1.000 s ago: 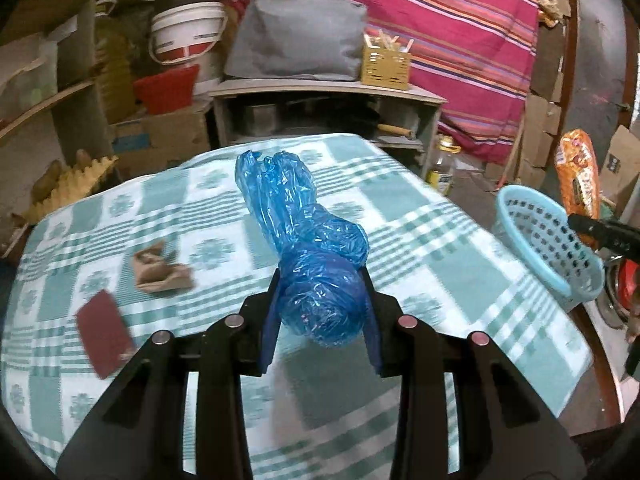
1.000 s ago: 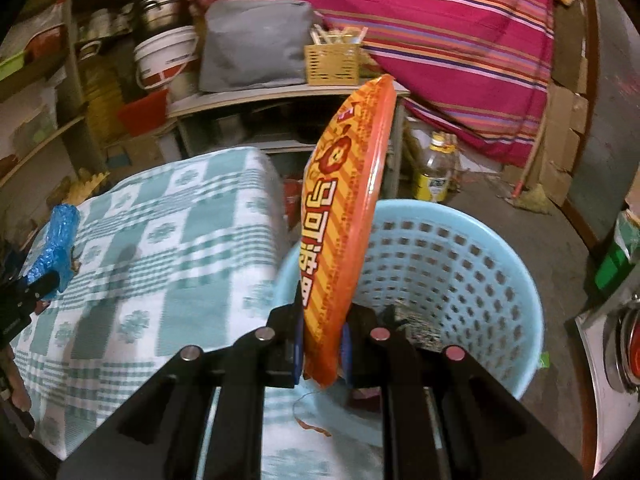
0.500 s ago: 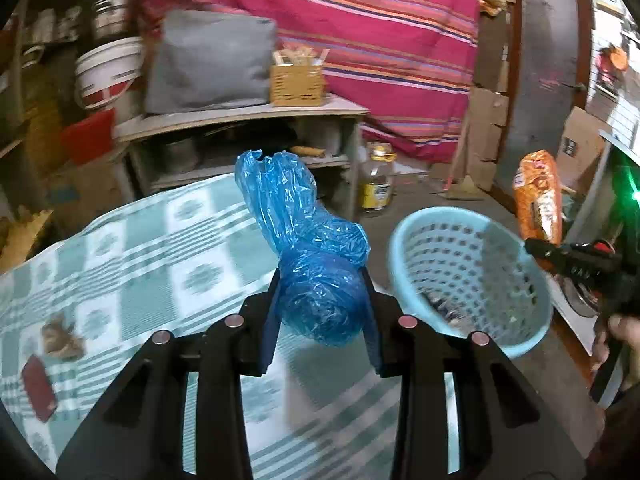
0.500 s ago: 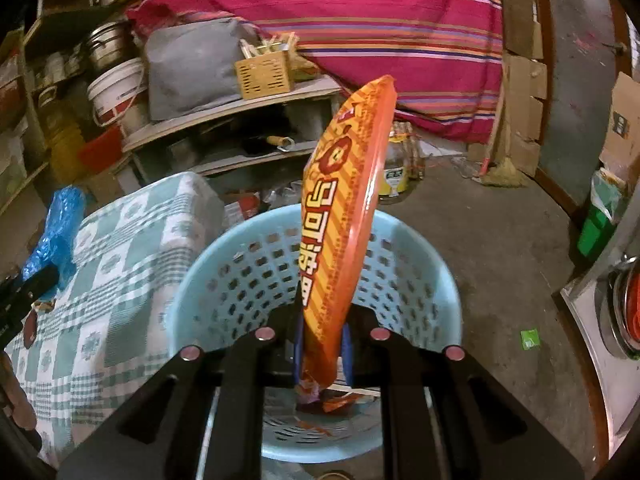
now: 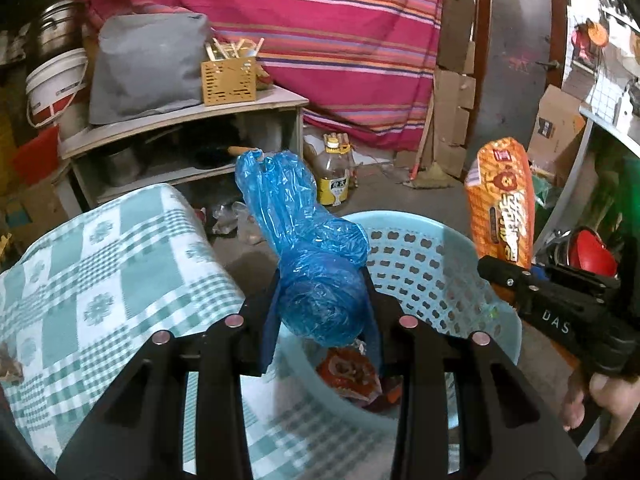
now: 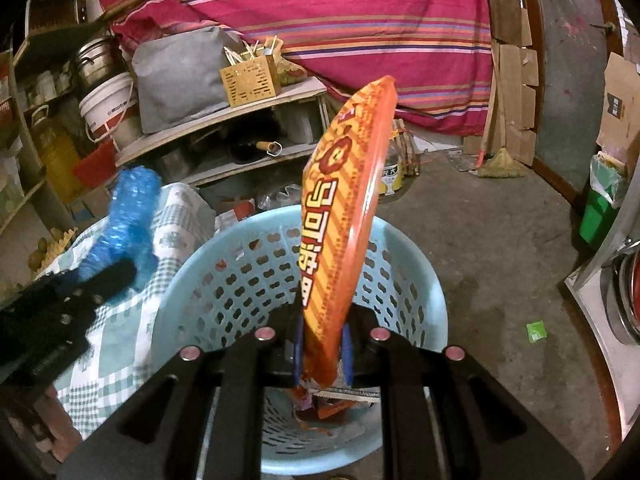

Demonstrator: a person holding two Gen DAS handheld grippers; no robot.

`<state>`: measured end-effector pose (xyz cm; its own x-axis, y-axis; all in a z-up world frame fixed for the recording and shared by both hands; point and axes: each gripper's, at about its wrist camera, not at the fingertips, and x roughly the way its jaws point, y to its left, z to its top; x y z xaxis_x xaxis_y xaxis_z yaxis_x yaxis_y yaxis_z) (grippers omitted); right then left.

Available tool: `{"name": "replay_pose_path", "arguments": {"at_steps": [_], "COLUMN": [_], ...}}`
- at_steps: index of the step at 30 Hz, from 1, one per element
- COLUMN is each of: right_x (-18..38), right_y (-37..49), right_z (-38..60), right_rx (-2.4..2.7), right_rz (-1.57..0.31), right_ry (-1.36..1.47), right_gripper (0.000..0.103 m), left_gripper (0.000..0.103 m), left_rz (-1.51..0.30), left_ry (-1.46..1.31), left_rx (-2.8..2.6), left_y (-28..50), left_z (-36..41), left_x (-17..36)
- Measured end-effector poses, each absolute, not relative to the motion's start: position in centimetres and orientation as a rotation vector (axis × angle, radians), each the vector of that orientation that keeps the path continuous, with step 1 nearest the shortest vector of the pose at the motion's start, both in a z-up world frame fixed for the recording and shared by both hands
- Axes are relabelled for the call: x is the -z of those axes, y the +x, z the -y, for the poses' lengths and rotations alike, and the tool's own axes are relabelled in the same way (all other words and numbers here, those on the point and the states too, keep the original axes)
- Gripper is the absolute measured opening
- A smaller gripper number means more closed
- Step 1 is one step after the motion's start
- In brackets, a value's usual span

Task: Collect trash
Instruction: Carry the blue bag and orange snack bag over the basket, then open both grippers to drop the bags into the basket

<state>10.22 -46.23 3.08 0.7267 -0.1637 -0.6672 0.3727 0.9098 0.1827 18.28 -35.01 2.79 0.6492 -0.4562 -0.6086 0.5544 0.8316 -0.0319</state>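
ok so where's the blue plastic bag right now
The blue plastic bag is clamped in the left tongs, held over the near rim of the light blue basket, just right of the checked tablecloth.

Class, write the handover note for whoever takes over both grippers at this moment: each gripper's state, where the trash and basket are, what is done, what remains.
Left gripper: shut on the blue plastic bag, held above the near rim of the light blue basket.
Right gripper: shut on the orange snack packet, upright over the basket's opening.
Done: some wrappers already lie in the basket bottom.
Left: release both items into the basket. A brown scrap shows at the edge of the checked tablecloth; check the table for more.
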Motion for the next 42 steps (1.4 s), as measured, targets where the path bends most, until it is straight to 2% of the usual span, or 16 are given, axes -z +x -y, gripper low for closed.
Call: {"name": "replay_pose_path", "arguments": {"at_steps": [5, 7, 9, 12, 18, 26, 27, 28, 30, 32, 34, 42], "right_x": [-2.4, -2.3, -2.3, -2.2, -1.9, -2.0, -2.0, -2.0, -2.0, -2.1, -2.2, -3.1], "right_y": [10.6, 10.7, 10.7, 11.0, 11.6, 12.5, 12.7, 12.8, 13.0, 13.2, 13.4, 14.2], "right_z": [46.6, 46.8, 46.8, 46.5, 45.9, 45.1, 45.0, 44.9, 44.6, 44.4, 44.1, 41.5], "right_rx": [0.313, 0.315, 0.316, 0.316, 0.311, 0.308, 0.312, 0.314, 0.325, 0.336, 0.354, 0.376], "right_rz": [-0.708, -0.711, -0.712, -0.724, -0.746, -0.742, -0.745, -0.746, -0.741, -0.740, -0.745, -0.735], "right_ry": [0.317, 0.324, 0.325, 0.323, 0.314, 0.323, 0.323, 0.324, 0.326, 0.323, 0.321, 0.293], "right_gripper": [0.015, 0.015, 0.015, 0.015, 0.015, 0.016, 0.021, 0.039, 0.060, 0.062, 0.071, 0.088], "left_gripper": [0.036, 0.041, 0.058, 0.069, 0.080, 0.090, 0.091, 0.091, 0.092, 0.093, 0.093, 0.097], "left_rz": [-0.667, -0.670, -0.669, -0.660, -0.643, -0.627, -0.624, -0.622, -0.618, -0.615, -0.608, -0.609], "left_ry": [0.177, 0.179, 0.176, 0.169, 0.190, 0.162, 0.159, 0.155, 0.143, 0.134, 0.132, 0.117], "left_rx": [0.589, 0.588, 0.578, 0.550, 0.467, 0.421, 0.413, 0.408, 0.395, 0.381, 0.361, 0.261], "left_y": [19.4, 19.7, 19.8, 19.8, 20.1, 20.3, 20.3, 20.4, 20.5, 20.6, 20.5, 19.5], "left_z": [37.0, 37.3, 37.2, 36.4, 34.9, 32.2, 31.8, 31.4, 30.4, 29.3, 28.0, 20.1], "left_x": [-2.2, -2.1, -2.1, -2.2, -2.5, -3.3, -3.4, -3.5, -3.8, -4.2, -4.6, -5.0]}}
